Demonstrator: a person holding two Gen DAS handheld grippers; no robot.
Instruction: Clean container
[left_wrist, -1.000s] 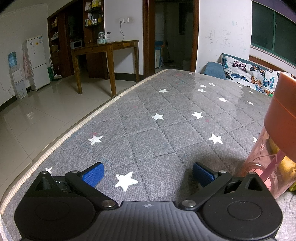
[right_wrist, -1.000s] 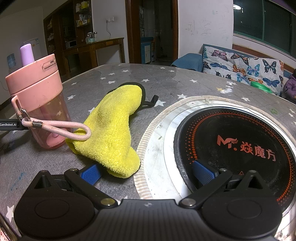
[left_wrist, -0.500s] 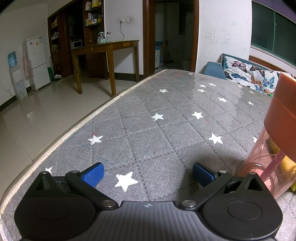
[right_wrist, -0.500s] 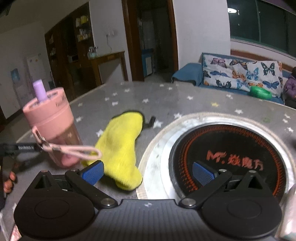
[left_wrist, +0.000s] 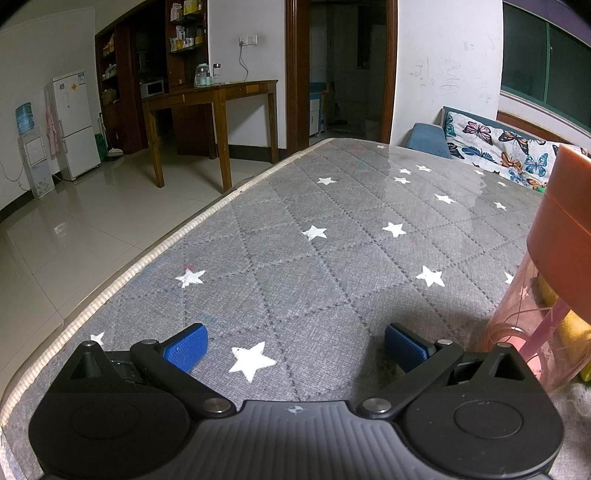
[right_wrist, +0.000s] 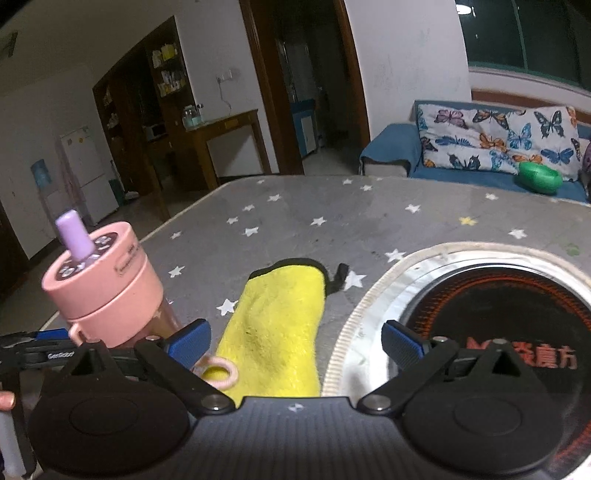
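Pink bottle (left_wrist: 561, 266) cut off at frame edge, yellow cloth (right_wrist: 277, 332) partly hidden

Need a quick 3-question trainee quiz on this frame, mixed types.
1. True or false: the right claw is shut on the yellow cloth.
2. What colour is the spout on the pink bottle?
3. The cloth lies between the bottle and: A) a green bowl B) the induction cooktop C) a kettle.

Key: 1 false, both claws are open, left claw too; 2 purple; 3 B.

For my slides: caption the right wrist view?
Open right gripper above yellow cloth, pink bottle beside it.
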